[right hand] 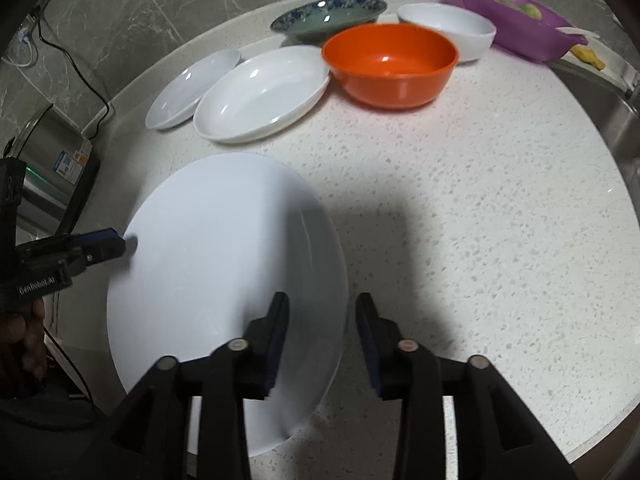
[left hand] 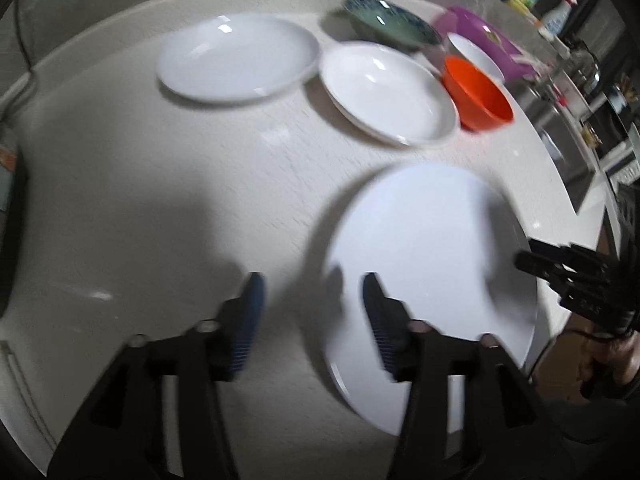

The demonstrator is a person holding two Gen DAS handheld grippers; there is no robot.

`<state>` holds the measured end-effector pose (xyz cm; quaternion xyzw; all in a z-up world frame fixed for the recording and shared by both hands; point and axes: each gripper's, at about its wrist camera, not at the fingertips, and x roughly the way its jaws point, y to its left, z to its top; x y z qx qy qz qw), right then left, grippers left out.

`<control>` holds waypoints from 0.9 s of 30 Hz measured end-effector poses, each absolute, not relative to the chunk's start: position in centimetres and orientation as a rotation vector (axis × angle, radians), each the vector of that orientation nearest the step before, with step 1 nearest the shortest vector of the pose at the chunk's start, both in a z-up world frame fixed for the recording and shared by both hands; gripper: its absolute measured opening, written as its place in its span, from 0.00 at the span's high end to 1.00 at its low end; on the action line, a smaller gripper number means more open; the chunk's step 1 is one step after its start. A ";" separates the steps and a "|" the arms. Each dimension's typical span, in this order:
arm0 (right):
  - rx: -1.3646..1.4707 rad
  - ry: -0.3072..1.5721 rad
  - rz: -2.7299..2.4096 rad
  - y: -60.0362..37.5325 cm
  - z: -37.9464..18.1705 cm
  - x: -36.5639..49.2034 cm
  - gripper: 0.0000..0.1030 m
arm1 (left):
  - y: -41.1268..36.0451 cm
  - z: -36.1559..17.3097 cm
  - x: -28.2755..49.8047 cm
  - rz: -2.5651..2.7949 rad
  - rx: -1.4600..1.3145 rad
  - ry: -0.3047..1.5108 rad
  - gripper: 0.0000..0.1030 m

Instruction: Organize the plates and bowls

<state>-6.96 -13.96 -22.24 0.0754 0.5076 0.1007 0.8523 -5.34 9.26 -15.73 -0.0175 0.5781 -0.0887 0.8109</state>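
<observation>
A: Starting at the left, what is the left tool (left hand: 312,292) doing?

B: Its jaws stand apart, one over the bare tabletop (left hand: 168,208), one over the large white plate (left hand: 432,264). Nothing is pinched; the plate's near-left rim sits between them, unclamped.

A: And the plate itself?

B: It lies at the near edge of the tabletop, well apart from the other dishes. My guess is that it has been set there as the base of a stack.

A: The right tool (right hand: 322,316)?

B: Released too. It straddles the plate's right rim, one pad over the plate, one over the tabletop, neither pressing.

A: Farther back?

B: Left to right, a shallow white plate (right hand: 188,88), a deeper white dish (right hand: 264,96) touching it, an orange bowl (right hand: 390,66), with a patterned green bowl (right hand: 328,18) and a white bowl (right hand: 452,30) behind. Plates left, bowls right, probably awaiting sorting.
</observation>
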 end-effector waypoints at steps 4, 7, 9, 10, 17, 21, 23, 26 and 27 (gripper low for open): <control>0.179 1.016 0.195 -15.3 -19.9 -6.7 0.55 | 10.6 -14.2 -3.7 -0.124 -0.034 1.198 0.30; 0.183 0.979 0.220 -15.3 -17.7 -5.7 0.42 | 11.1 -12.8 -2.3 -0.090 -0.015 1.138 0.04; 0.191 0.953 0.268 -14.8 -15.9 -4.5 0.36 | 11.4 -12.3 -1.4 -0.066 -0.008 1.122 0.00; 0.196 0.943 0.290 -14.5 -15.4 -4.0 0.33 | 11.7 -12.2 -0.9 -0.056 -0.013 1.119 0.00; 0.265 0.903 0.436 -10.9 -11.9 2.2 0.30 | 13.9 -12.1 2.5 0.028 -0.015 1.094 0.00; 0.253 0.892 0.490 -8.3 -10.5 5.6 0.30 | 15.2 -12.6 4.5 0.070 -0.044 1.121 0.00; 0.225 0.890 0.517 -6.8 -10.1 7.5 0.30 | 16.1 -12.8 5.0 0.081 -0.066 1.130 0.00; 0.225 0.911 0.536 -5.3 -10.1 9.7 0.30 | 17.0 -13.0 6.1 0.080 -0.097 1.138 0.01; 0.229 0.916 0.541 -4.8 -10.1 10.5 0.30 | 17.2 -13.1 6.5 0.084 -0.099 1.140 0.02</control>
